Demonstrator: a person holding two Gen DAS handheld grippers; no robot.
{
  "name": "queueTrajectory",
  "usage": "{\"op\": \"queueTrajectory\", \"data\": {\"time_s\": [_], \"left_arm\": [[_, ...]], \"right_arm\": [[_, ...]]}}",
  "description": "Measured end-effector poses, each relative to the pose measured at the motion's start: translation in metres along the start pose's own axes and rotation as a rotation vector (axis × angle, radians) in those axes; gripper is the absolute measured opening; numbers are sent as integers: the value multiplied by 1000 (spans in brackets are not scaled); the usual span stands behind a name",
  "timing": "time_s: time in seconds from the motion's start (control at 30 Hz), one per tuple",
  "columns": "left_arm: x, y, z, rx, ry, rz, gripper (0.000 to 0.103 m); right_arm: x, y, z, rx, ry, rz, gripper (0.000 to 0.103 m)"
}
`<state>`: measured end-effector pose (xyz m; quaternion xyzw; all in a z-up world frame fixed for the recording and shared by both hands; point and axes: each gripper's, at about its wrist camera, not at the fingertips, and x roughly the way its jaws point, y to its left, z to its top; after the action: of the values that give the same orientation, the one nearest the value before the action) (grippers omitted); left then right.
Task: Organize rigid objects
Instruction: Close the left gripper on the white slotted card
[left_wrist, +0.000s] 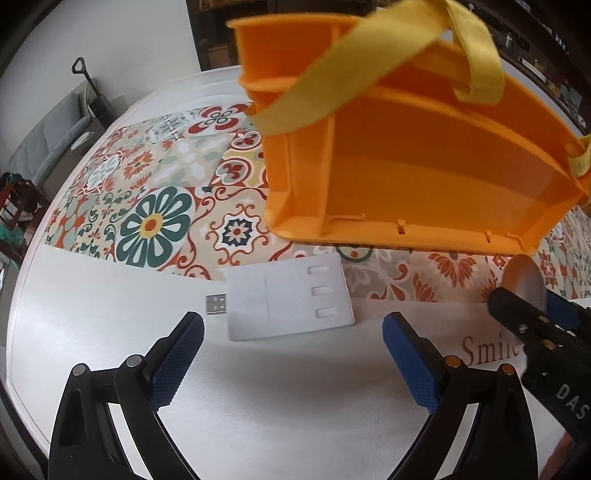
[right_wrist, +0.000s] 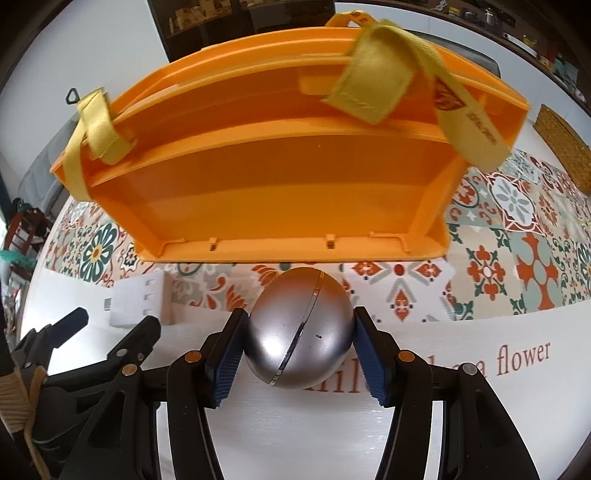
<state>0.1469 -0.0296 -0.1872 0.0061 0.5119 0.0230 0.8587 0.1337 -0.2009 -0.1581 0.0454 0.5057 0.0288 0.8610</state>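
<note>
Ball (right_wrist: 298, 330), silver, sits clamped in the right gripper (right_wrist: 297, 339) just below the orange bin (right_wrist: 280, 192); left gripper (left_wrist: 291, 354) jaws wide, empty.

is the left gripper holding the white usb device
No, the left gripper is open and empty, with the white USB device lying on the table ahead of it.

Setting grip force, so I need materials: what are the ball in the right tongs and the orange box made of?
Ball: looks like brushed metal or metallic-coated plastic, satin silver with soft highlights and a bright seam.
Box: matte orange rigid plastic, thin moulded walls with clip slots.
</note>
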Motion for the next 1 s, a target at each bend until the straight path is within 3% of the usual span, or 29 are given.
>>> {"op": "queueTrajectory", "data": {"time_s": [0.3, 0.47, 1.0], "left_arm": [[17, -5, 4, -3, 17, 19, 90], [17, -6, 7, 8, -5, 37, 76], [-8, -4, 6, 5, -45, -15, 76]], "right_arm": [[9, -8, 0, 23, 17, -12, 57], [13, -6, 2, 18, 22, -9, 57], [9, 4, 5, -1, 22, 15, 57]]}}
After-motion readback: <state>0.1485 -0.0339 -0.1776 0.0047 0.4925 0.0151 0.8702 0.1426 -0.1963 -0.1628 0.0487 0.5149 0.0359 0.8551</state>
